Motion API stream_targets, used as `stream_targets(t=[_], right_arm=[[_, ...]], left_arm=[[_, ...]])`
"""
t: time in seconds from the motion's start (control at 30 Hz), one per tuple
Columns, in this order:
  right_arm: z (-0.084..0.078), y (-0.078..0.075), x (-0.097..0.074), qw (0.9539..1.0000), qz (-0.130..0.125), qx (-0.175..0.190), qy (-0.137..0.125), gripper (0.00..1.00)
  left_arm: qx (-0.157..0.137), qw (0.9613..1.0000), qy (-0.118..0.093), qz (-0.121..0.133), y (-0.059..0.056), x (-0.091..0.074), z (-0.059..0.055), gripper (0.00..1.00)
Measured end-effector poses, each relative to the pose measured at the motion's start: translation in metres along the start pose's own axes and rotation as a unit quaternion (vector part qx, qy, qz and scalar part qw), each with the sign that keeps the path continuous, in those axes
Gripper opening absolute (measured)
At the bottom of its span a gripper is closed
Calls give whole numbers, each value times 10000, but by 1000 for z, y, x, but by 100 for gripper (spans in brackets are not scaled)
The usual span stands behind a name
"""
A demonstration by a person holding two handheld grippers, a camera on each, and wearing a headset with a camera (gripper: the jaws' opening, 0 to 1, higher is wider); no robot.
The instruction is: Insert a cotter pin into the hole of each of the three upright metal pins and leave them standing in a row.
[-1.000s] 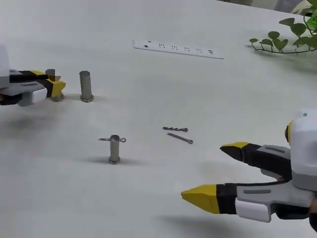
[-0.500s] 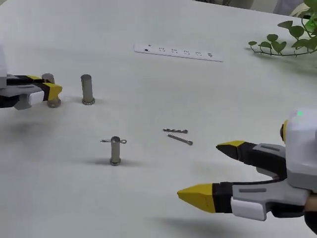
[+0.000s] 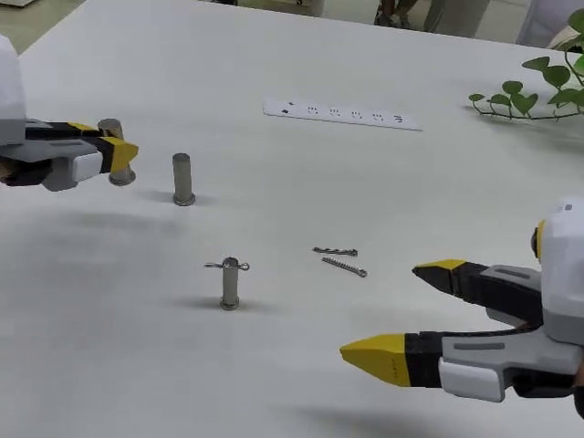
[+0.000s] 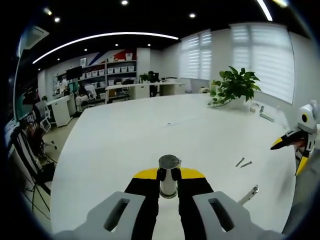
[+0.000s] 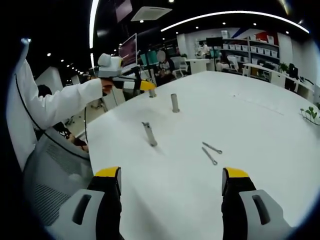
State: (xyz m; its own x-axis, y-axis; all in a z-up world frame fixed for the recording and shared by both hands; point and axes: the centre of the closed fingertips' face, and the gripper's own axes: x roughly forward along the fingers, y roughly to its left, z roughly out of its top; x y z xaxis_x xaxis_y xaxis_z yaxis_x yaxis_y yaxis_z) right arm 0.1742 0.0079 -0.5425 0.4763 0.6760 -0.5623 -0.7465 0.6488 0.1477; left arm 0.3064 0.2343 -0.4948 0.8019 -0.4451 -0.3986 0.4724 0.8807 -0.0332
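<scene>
My left gripper [image 3: 126,151] is shut on an upright metal pin [image 3: 111,146] at the far left; the pin stands between the yellow tips [image 4: 169,176]. A second bare pin [image 3: 182,179] stands just right of it. Nearer me stands a third pin [image 3: 230,284] with a cotter pin through its top, also seen from the right [image 5: 149,134]. Two loose cotter pins [image 3: 335,251] [image 3: 344,266] lie flat at mid-table. My right gripper [image 3: 401,310] hovers open at the lower right with nothing between its jaws [image 5: 171,175].
A white power strip [image 3: 342,114] lies flat at the back of the white table. A leafy plant [image 3: 534,87] trails in at the back right corner. A person's white sleeve [image 5: 60,102] holds the left gripper. Bare tabletop lies between the pins and the right gripper.
The head camera has shifted, moving the whole scene right and down. The left gripper and its held pin sit slightly higher relative to the second pin. The right gripper has barely moved.
</scene>
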Motion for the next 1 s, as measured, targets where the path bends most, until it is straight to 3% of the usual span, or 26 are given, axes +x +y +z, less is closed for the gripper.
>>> stream_targets(t=[0.27,0.53,0.83,0.93,1.0], right_arm=[[6,2,-7,9999,10,-93,-131,79],[11,0,-15,9996,-36,-89,-263,81],[12,-2,-24,9993,-127,-110,-321,81],[9,-3,-29,9993,-173,-95,-327,81],[7,-3,-31,9993,-193,-82,-321,81]], left_arm=[[312,9991,-182,-229,-49,-14,24,9],[315,9971,-338,-600,-93,-11,40,9],[393,9919,-263,-1179,-150,-1,35,9],[336,9900,-186,-1360,-168,6,28,9],[535,9880,-102,-1444,-173,8,19,9]])
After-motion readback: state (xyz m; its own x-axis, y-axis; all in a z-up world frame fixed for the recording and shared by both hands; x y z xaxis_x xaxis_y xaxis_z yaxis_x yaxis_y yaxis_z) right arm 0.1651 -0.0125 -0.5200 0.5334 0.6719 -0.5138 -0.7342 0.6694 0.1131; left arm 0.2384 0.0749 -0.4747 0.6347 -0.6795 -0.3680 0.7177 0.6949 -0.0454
